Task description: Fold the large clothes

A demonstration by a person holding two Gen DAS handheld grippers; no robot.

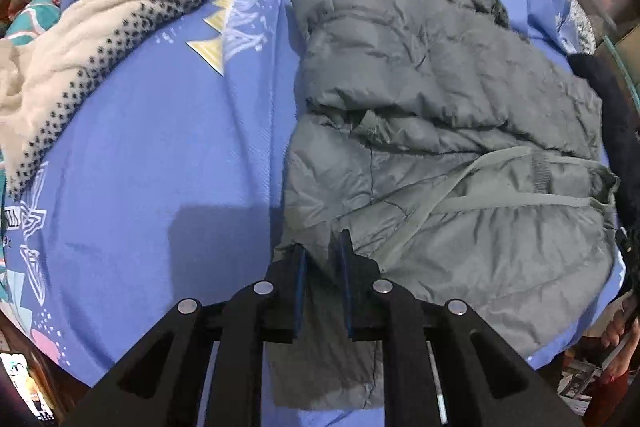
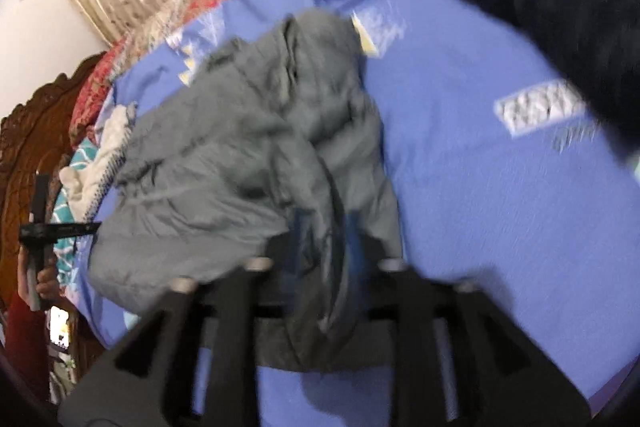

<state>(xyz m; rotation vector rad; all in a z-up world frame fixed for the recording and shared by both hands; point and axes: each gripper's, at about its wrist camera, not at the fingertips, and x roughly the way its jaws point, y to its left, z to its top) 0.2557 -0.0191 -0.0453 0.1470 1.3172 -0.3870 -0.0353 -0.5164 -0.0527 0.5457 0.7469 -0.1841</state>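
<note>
Two hand-held grippers work a grey jacket (image 1: 440, 131) on the blue bed (image 1: 180, 147): left hand-held gripper (image 1: 323, 251) parted over its near hem, right hand-held gripper (image 2: 320, 227) clamping a fold.

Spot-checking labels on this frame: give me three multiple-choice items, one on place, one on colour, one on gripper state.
1. Where does the cream knitted sweater with the black dotted band lie, seen from the left wrist view?
A. Left of the grey padded jacket
B. On top of it
C. On the floor

2. What colour is the patterned bedsheet?
A. Green
B. Blue
C. White

3. What is between the fingers of the right gripper?
A. Nothing
B. The cream sweater
C. Grey jacket fabric

Answers: 1 A, it lies apart on the sheet at the left. 2 B, blue with pale triangle prints. 3 C, a grey fold runs through the fingers, though the view is blurred.
</note>
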